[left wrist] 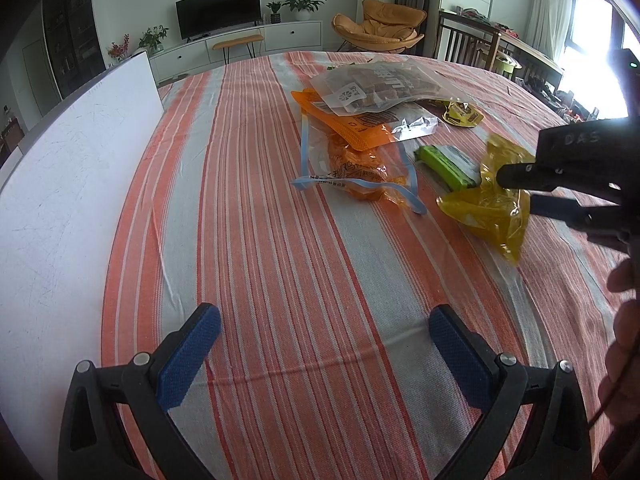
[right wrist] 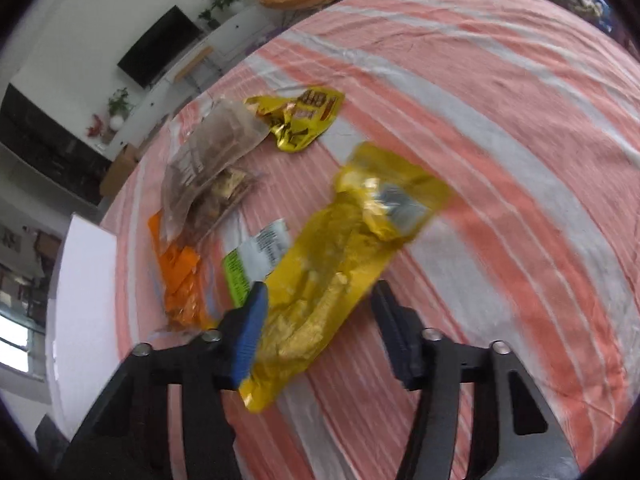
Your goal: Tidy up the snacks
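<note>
Yellow snack bag [right wrist: 340, 264] lies between the parted fingers of the right hand-held gripper [right wrist: 320, 320], angled toward 1 o'clock; left hand-held gripper [left wrist: 324, 344] hovers wide open, empty, over the striped desk [left wrist: 280, 260].

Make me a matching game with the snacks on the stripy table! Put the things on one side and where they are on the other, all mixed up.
Things
1. yellow bag
2. green packet
3. clear bag of brown snacks
4. left gripper

Places or states
A. lying on top of the orange bag
B. open, nothing between its fingers
C. between the fingers of the right gripper
D. flat on the cloth, between the orange snacks and the yellow bag

Pairs: 1-C, 2-D, 3-A, 4-B
</note>
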### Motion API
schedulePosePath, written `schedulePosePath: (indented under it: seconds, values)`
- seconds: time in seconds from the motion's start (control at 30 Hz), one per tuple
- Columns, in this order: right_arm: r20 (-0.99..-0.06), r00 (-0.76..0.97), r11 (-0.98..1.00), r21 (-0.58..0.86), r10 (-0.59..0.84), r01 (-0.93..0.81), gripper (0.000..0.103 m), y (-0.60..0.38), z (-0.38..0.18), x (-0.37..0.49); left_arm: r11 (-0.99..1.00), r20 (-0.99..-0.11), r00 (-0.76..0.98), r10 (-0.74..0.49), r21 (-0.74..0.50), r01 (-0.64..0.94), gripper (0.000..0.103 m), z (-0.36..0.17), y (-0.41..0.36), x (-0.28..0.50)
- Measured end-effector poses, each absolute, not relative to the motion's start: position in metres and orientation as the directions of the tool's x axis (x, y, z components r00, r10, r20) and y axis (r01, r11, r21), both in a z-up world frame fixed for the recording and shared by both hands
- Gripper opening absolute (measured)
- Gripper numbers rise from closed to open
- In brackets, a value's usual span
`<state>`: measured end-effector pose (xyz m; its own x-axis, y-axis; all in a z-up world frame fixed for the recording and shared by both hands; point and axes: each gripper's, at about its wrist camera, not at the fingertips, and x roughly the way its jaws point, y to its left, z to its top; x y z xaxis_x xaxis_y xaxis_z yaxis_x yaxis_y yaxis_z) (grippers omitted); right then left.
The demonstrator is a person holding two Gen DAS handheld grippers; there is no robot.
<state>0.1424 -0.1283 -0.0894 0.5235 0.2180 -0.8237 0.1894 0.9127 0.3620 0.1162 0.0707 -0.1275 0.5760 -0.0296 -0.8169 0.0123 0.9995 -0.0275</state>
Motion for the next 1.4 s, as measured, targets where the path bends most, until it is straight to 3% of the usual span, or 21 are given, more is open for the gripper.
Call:
schedulePosePath:
  seconds: [0.13, 0.23, 0.3, 0.37, 0.43, 0.67, 0.83, 1.1, 1.4]
  values:
    - [-0.837, 0.504, 0.958, 0.280, 0.211, 0.064, 0.038, -0.130, -0.087, 0.150, 1.000, -0.816, 0.577, -0.029, -0.028, 0.012, 0.103, -0.126, 0.070, 0.117]
    - [-0.854, 0.515, 0.997, 0.081, 0.068, 0.003, 0.038, -0.151, -0.078, 0.149, 1.000, -0.816, 0.577, -0.026, -0.026, 0.008, 0.103, -0.127, 0.070, 0.115]
    - [-0.859, 0.511, 0.999, 0.044, 0.033, 0.010, 0.041, -0.171, -0.079, 0.149, 1.000, -0.816, 0.577, -0.025, -0.026, 0.007, 0.103, -0.127, 0.070, 0.115]
    - [-0.863, 0.502, 0.998, 0.057, 0.055, -0.010, 0.049, -0.191, -0.075, 0.151, 1.000, -0.816, 0.577, -0.026, -0.026, 0.008, 0.103, -0.127, 0.070, 0.115]
    - [-0.843, 0.533, 0.997, 0.081, 0.077, -0.016, 0.068, -0.201, -0.066, 0.144, 1.000, -0.816, 0.577, -0.025, -0.026, 0.006, 0.103, -0.128, 0.070, 0.115]
    - [-0.782, 0.619, 0.986, 0.151, 0.074, 0.073, 0.069, -0.216, -0.071, 0.076, 1.000, -0.816, 0.577, -0.025, -0.026, 0.006, 0.103, -0.128, 0.070, 0.115]
    - [-0.768, 0.638, 0.995, 0.003, -0.063, 0.101, 0.069, -0.204, -0.091, 0.054, 1.000, -0.816, 0.577, -0.024, -0.025, 0.006, 0.103, -0.128, 0.070, 0.115]
    - [-0.779, 0.622, 0.982, 0.047, -0.078, 0.182, 0.074, -0.225, -0.100, 0.055, 1.000, -0.816, 0.578, -0.024, -0.025, 0.006, 0.103, -0.128, 0.070, 0.115]
    - [-0.788, 0.603, 0.987, -0.034, -0.121, 0.154, 0.082, -0.212, -0.102, 0.055, 1.000, -0.816, 0.578, -0.024, -0.025, 0.006, 0.103, -0.128, 0.070, 0.115]
